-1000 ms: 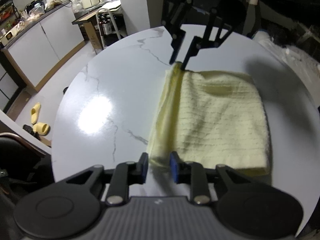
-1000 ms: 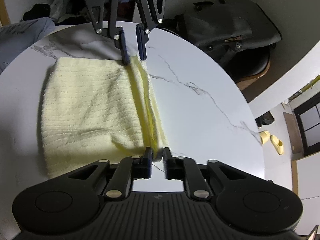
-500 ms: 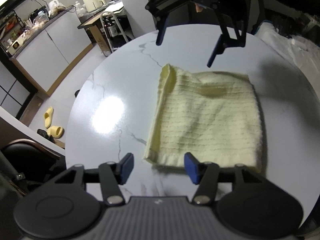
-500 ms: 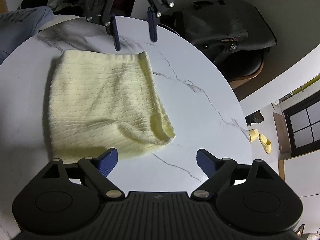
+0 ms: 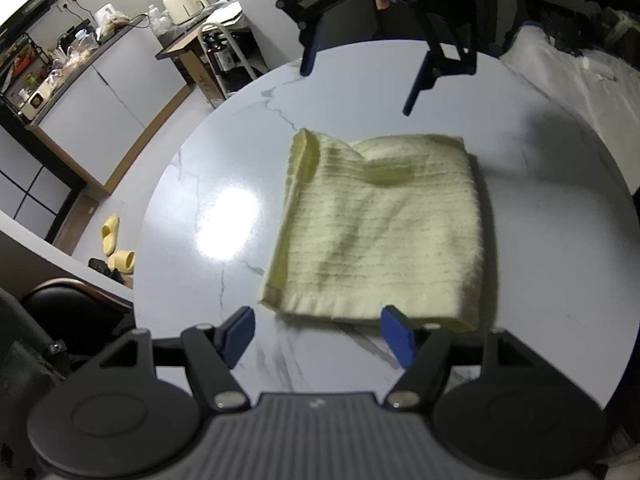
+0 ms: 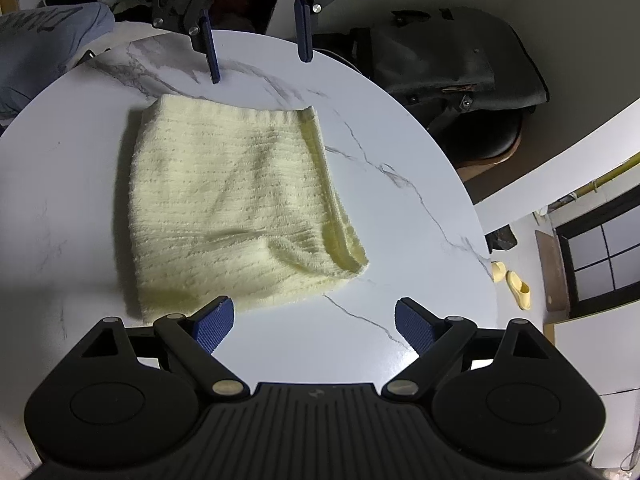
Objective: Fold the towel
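Observation:
A pale yellow towel point(image 5: 380, 224) lies folded into a rough square on the round white marble table point(image 5: 192, 208); it also shows in the right wrist view point(image 6: 236, 208). My left gripper point(image 5: 318, 338) is open and empty, raised just short of the towel's near edge. My right gripper point(image 6: 314, 324) is open and empty, above the opposite edge. Each gripper shows in the other's view across the table: the right one point(image 5: 360, 84), the left one point(image 6: 260, 58). Neither touches the towel.
Kitchen cabinets point(image 5: 100, 108) and a cart stand beyond the table's far left. Yellow slippers point(image 5: 116, 248) lie on the floor. A dark bag on a chair point(image 6: 452, 76) sits beside the table. The table edge is close behind each gripper.
Both grippers were shut on the towel's folded edge a second ago. They have let go, opened wide, and pulled back and up. The towel has settled flat.

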